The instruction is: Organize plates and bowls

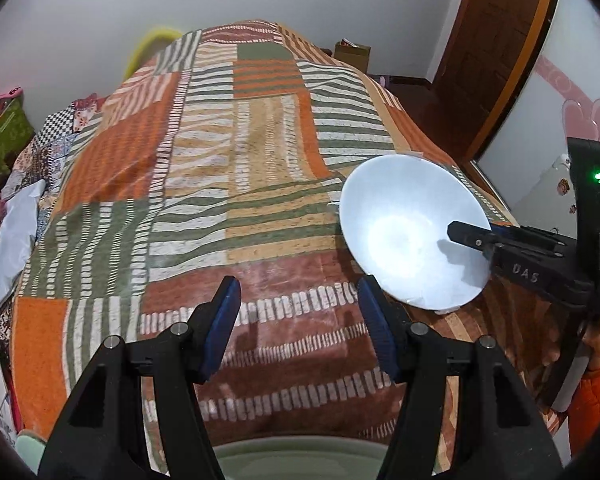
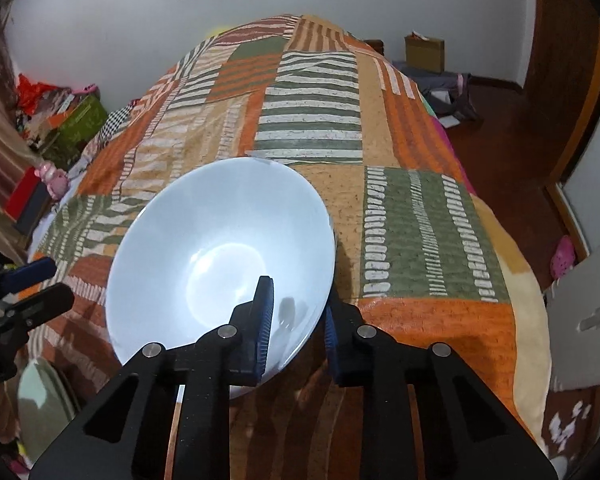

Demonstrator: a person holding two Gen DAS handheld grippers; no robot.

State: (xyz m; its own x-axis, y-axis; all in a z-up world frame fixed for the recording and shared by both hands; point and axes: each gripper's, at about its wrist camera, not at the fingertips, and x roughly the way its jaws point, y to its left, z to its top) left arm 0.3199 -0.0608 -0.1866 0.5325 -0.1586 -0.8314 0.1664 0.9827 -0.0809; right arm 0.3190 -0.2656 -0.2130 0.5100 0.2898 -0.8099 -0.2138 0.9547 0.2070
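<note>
A white bowl (image 2: 220, 256) is tilted above the patterned bedspread. My right gripper (image 2: 298, 312) is shut on its near rim, one finger inside and one outside. The bowl also shows in the left wrist view (image 1: 412, 232), at the right, with the right gripper (image 1: 476, 240) reaching in from the right. My left gripper (image 1: 298, 316) is open and empty above the bedspread, just left of the bowl. A pale green dish (image 1: 300, 462) lies under it at the bed's near edge; it also shows in the right wrist view (image 2: 40, 400) at the lower left.
The bed with the striped orange, green and brown spread (image 1: 220, 184) fills both views. A cardboard box (image 2: 424, 54) and clothes lie on the floor beyond it. A wooden door (image 1: 496, 52) stands at the right. Boxes and clutter (image 2: 72, 120) sit at the left.
</note>
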